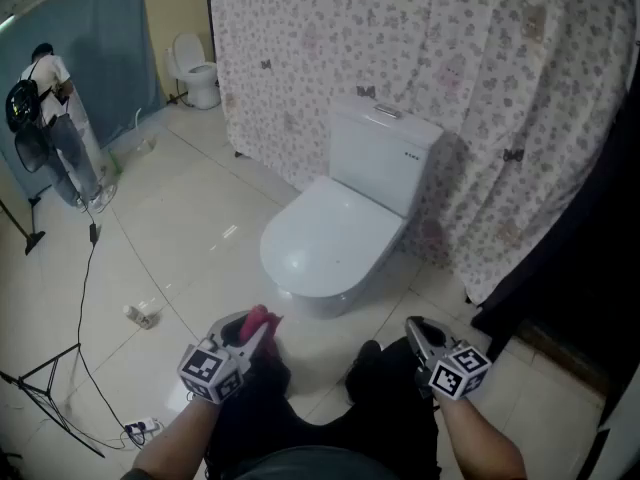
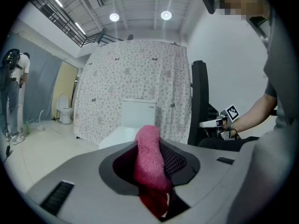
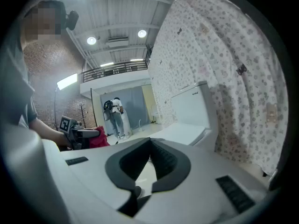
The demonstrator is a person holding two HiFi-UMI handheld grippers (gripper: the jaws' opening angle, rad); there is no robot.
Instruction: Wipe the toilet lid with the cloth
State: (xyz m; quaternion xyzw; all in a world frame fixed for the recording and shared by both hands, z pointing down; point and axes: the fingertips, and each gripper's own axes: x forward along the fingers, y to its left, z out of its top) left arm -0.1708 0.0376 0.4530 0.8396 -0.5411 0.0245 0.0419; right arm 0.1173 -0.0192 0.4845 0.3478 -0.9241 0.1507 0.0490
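One pink cloth (image 1: 258, 321) is clamped in the left hand-held gripper (image 1: 262, 335), low in the head view and just short of the toilet's front edge, apart from it. In the left gripper view the cloth (image 2: 149, 158) is a bunched roll whose long axis runs along the jaws, its rounded end poking out past them toward the toilet (image 2: 133, 120). The jaws of that hand-held gripper (image 2: 152, 167) are clenched on it from both sides.

The right hand-held gripper (image 1: 425, 340) is released: in its own view the jaws (image 3: 150, 164) stand apart with only floor showing between them.

There are two toilets. The near one has its lid (image 1: 325, 240) down, with its long axis running from the tank (image 1: 385, 153) at the flowered curtain (image 1: 470, 58) toward the lower left. The second toilet (image 1: 195, 68) stands well away, near a person (image 1: 55, 128).
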